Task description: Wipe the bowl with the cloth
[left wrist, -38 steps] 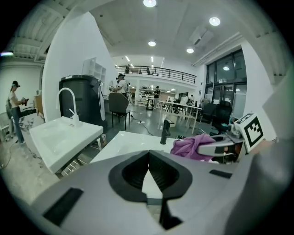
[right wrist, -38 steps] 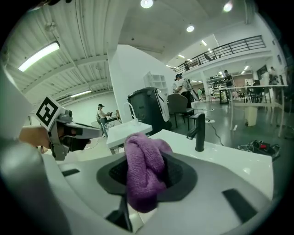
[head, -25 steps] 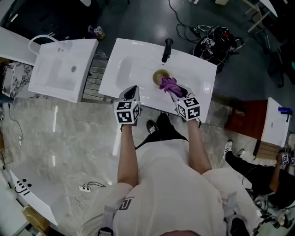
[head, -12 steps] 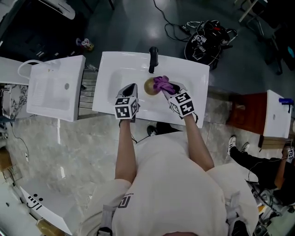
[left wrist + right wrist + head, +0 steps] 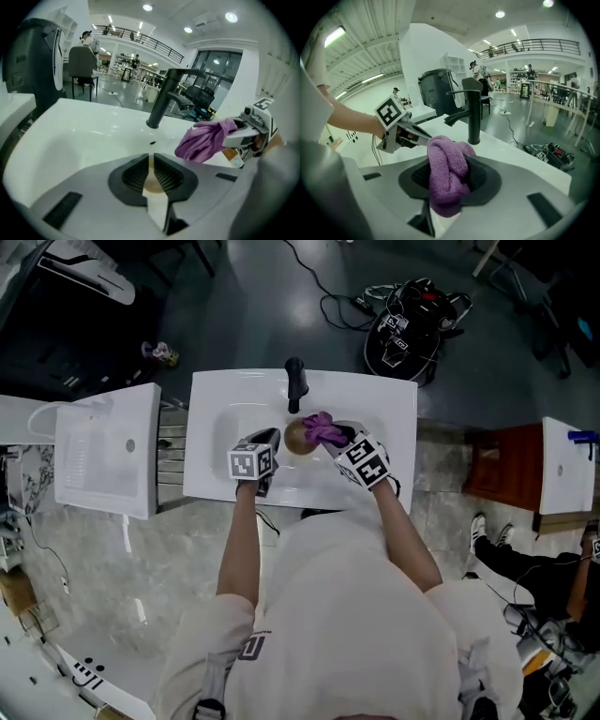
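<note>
I am standing over the white sink (image 5: 214, 474) and working with both tools inside its basin, in front of the black faucet (image 5: 294, 386). The bowl (image 5: 295, 439), a small tan one, is sitting on the basin floor between my two grippers, because there it is resting on a flat bottom and the walls are keeping it from sliding far.

My right gripper (image 5: 339, 438) is clamping the purple cloth (image 5: 322, 427). The jaws are closed on the middle of the bundle, and the loose folds are bulging out in front of the pads. I am gripping it this way so that soft fabric, not hard plastic, is meeting the bowl. The cloth is lying on the bowl's far right edge, touching it or very nearly.

My left gripper (image 5: 266, 436) is coming in from the other side, just beside the bowl. Its jaws are opening and are only a narrow slit apart at this moment. The tan of the bowl is showing through that slit, but it seems to lie just beyond the pads, and I judge they are not pinching anything.

I think I am opening this side to take the rim, since a light bowl is turning and slipping away when only the cloth is pushing on it.
</note>
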Demonstrator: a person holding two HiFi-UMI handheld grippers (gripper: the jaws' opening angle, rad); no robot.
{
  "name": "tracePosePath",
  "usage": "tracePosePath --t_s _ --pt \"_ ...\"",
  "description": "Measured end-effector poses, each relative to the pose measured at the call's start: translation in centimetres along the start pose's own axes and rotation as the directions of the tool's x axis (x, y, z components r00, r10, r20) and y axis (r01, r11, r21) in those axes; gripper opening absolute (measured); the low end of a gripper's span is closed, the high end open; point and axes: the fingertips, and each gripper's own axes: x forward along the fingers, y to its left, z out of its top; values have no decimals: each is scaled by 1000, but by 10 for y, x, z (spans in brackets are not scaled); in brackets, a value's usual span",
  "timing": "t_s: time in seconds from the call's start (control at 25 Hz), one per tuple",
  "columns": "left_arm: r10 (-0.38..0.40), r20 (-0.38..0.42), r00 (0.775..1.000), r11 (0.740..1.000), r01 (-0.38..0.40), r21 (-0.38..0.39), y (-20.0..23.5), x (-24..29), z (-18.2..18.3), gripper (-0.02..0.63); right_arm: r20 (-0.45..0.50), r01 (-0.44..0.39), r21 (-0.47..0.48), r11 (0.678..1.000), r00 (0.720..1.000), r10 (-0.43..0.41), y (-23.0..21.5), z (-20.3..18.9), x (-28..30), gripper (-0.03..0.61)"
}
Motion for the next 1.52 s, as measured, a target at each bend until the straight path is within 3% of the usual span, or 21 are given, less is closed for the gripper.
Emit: tracePosePath --t_s 0.08,0.32,0.72,0.8,0.88,1.0,1.08,1.32,1.52 --pt "-39 -52 998 999 38 -16 4 15 -10 69 -13 -3 -3 1000 1000 3 -2 -8 -5 120" --pt "-89 -192 977 995 78 -63 15 57 -34 114 -24 16 64 998 1000 -15 -25 -29 -22 120" --pt "-124 -323 938 984 74 -162 22 94 -79 146 -62 -3 95 995 998 9 -23 -57 -31 120" --pt "-120 -324 938 982 65 -177 22 98 -85 125 -68 -7 92 996 998 13 -22 -59 -31 120" --pt "-108 -306 946 980 50 -192 22 99 -87 39 -71 -14 87 996 997 20 -22 -60 -31 120" --pt "-101 -273 957 974 40 -221 17 96 -87 22 -65 -36 83 996 997 42 -22 -58 -32 120" --pt "-89 -255 963 979 38 -201 7 90 -85 18 -43 -33 97 995 998 37 -25 -56 -37 120" --pt "-2 -195 981 999 -7 -42 -34 79 -59 18 67 12 180 984 997 -24 -53 -37 -54 120" --pt "31 -135 990 998 -25 52 -70 72 -24 17 141 -45 197 979 990 18 -44 -15 -61 120"
